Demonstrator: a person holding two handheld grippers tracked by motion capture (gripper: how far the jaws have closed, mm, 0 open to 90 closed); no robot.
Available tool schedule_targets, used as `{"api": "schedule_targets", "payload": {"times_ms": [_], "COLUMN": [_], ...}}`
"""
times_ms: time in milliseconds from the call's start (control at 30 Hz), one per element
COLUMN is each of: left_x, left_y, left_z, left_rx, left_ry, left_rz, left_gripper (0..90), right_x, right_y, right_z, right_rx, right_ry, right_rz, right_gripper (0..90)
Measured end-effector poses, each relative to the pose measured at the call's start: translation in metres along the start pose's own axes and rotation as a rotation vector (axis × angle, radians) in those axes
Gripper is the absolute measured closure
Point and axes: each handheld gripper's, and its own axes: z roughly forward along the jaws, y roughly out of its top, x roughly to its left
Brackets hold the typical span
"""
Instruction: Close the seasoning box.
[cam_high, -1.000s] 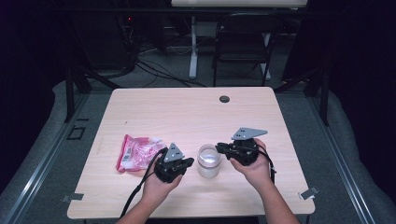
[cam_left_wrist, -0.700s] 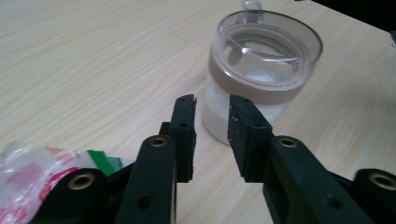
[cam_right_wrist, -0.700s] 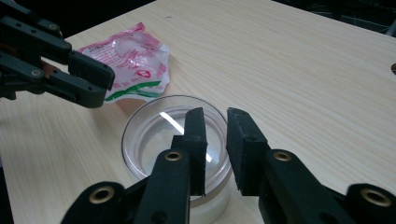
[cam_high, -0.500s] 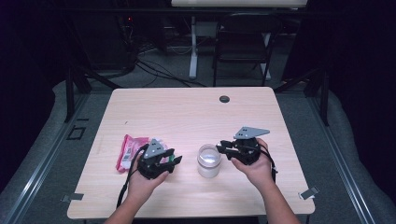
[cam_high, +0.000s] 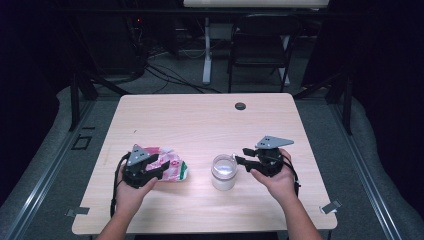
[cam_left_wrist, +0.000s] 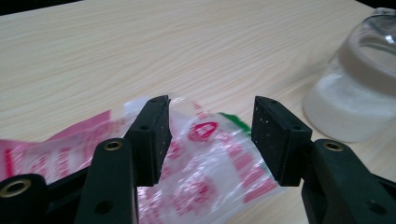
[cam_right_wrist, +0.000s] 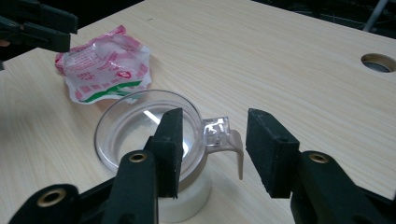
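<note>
1. Nearest the person, two forearms enter from the bottom edge of the high view, each hand wrapped round a black two-jaw gripper with a grey three-cornered plate on top.
2. The left gripper sits low over the left part of the pale wood-grain counter. In the left gripper view its jaws stand well apart, one on either side of a crumpled clear plastic packet printed in pink, red and green; the packet lies between them, though whether either pad touches the film cannot be told, and nothing is clamped.
3. The packet rests flat on the counter, left of centre and near the front edge, partly under the left gripper in the high view.
4. The right gripper is held on the right side, pointing left toward a clear plastic cup with a small side handle and a white layer in its lower part.
5. In the right gripper view its jaws are wide open, and the cup's handle stands in the gap between them; neither pad visibly presses on it.
6. The cup stands upright near the middle of the counter, between the two grippers and just beside the packet.
7. Farther back, a small dark round grommet hole sits near the counter's far edge.
8. Beyond the counter stand a dark chair and loose cables on the grey floor.
</note>
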Motion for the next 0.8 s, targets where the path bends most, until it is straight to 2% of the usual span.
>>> {"api": "schedule_targets", "payload": {"times_ms": [133,233,367,467,633,800], "left_x": [0.011,0.016,0.021,0.023,0.031,0.04], "left_y": [-0.009,-0.015,-0.024,-0.03,-0.037,-0.042], "left_z": [-0.004,-0.006,-0.007,-0.006,-0.005,-0.004], "left_rx": [0.007,0.017,0.013,0.02,0.023,0.036], "left_ry": [0.019,0.035,0.039,0.063,0.069,0.091], "left_rz": [-0.025,-0.023,-0.051,-0.045,-0.094,-0.124], "left_gripper": [46.7,46.4,45.8,45.3,45.2,45.1], "right_x": [-0.005,-0.009,-0.015,-0.019,-0.025,-0.033], "right_y": [-0.005,-0.009,-0.014,-0.018,-0.025,-0.033], "right_z": [0.001,0.001,0.002,0.003,0.007,0.011], "right_rx": [0.011,0.017,0.018,0.013,0.037,0.054], "right_ry": [-0.015,-0.03,-0.054,-0.07,-0.098,-0.118], "right_rz": [0.013,0.028,0.047,0.068,0.091,0.12], "right_gripper": [55.1,54.6,52.5,51.5,51.0,50.8]}}
